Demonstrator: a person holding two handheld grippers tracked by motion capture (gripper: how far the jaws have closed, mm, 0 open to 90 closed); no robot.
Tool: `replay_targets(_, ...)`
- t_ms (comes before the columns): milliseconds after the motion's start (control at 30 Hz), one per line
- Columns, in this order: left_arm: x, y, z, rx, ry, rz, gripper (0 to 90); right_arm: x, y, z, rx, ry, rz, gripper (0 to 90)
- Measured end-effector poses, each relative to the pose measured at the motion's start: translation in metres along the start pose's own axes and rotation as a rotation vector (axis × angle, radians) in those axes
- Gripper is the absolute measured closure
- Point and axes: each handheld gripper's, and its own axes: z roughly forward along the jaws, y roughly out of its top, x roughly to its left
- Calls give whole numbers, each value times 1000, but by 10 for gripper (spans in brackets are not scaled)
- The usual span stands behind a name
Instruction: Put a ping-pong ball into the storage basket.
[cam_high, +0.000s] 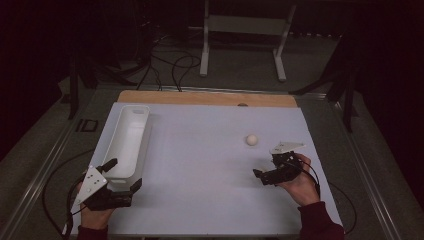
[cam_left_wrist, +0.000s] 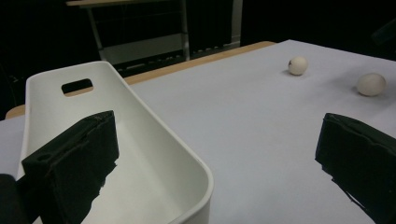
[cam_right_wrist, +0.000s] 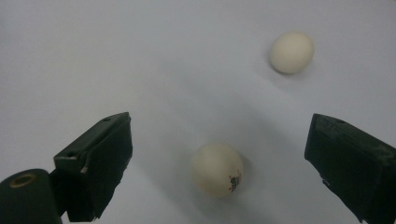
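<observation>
A long white tray (cam_high: 127, 140) lies at the table's left side, with a handle slot in its far end wall (cam_left_wrist: 77, 86). My left gripper (cam_high: 125, 173) is open at the tray's near end; in the left gripper view (cam_left_wrist: 217, 126) one jaw is over the tray's inside and the other is over bare table. Two cream balls (cam_left_wrist: 297, 65) (cam_left_wrist: 371, 84) rest far to the right. My right gripper (cam_high: 270, 165) is open and hovers above the table. Its jaws (cam_right_wrist: 219, 130) straddle one ball with a small print (cam_right_wrist: 217, 169), without touching it. The other ball (cam_right_wrist: 292, 52) (cam_high: 251, 139) lies beyond.
The white table top (cam_high: 200, 170) ends in a wooden strip (cam_high: 205, 97) at the far edge. Cables and a metal stand (cam_high: 245, 30) are on the dark floor behind. A cable trails from each gripper at the near corners.
</observation>
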Motion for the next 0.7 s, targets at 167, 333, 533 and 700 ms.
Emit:
replay_targets(167, 0, 0, 0, -1, 1, -1, 0, 0, 0, 3, 16, 3, -1, 73)
replay_targets(333, 0, 0, 0, -1, 1, -2, 0, -1, 0, 8, 61, -2, 4, 76)
replay_targets(533, 0, 0, 0, 0, 1, 0, 0, 0, -1, 14, 98, 5, -1, 83)
replay_targets(700, 0, 0, 0, -2, 0, -2, 0, -1, -1, 18, 118, 11, -3, 91)
